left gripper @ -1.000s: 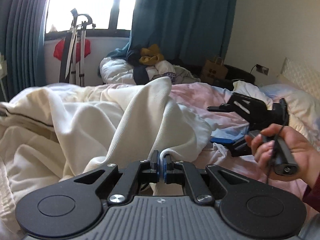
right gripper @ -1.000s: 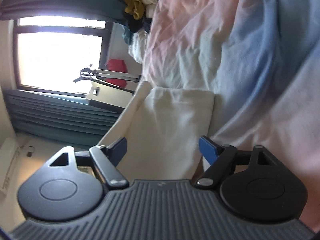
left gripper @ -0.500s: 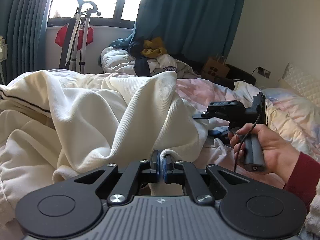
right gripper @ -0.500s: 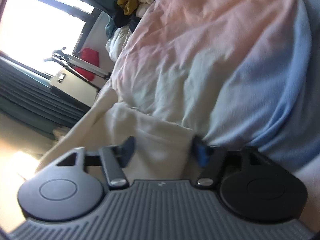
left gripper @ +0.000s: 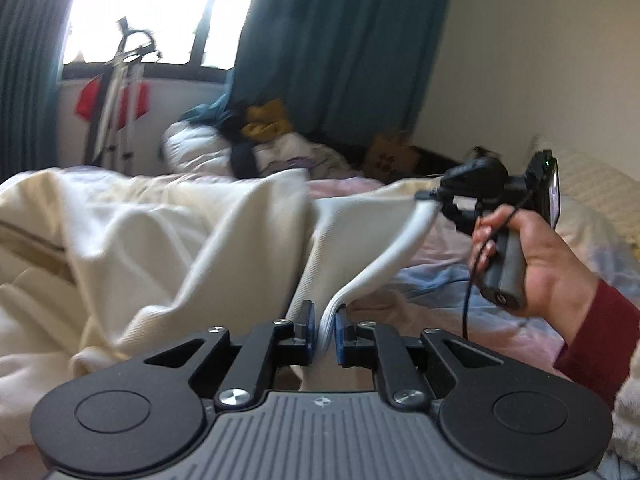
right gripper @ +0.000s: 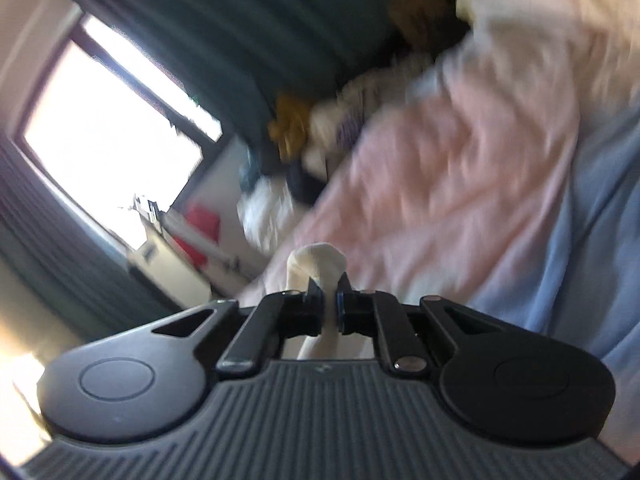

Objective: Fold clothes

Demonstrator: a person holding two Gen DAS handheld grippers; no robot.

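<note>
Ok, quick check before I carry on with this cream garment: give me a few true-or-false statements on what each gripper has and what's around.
1. The right gripper is shut on the cream garment. True.
2. The left gripper is empty. False: the garment's white edge runs between its blue pads.
3. The garment edge spans from one gripper to the other. True.
4. The bedsheet is green. False: pink and blue.
5. The curtains are teal. True.

Bright window (left gripper: 160,12), teal curtains (left gripper: 340,40)

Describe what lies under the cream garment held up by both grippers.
Under the cream garment a pink and blue bedsheet shows at right; what lies beneath its bunched left part is covered.
</note>
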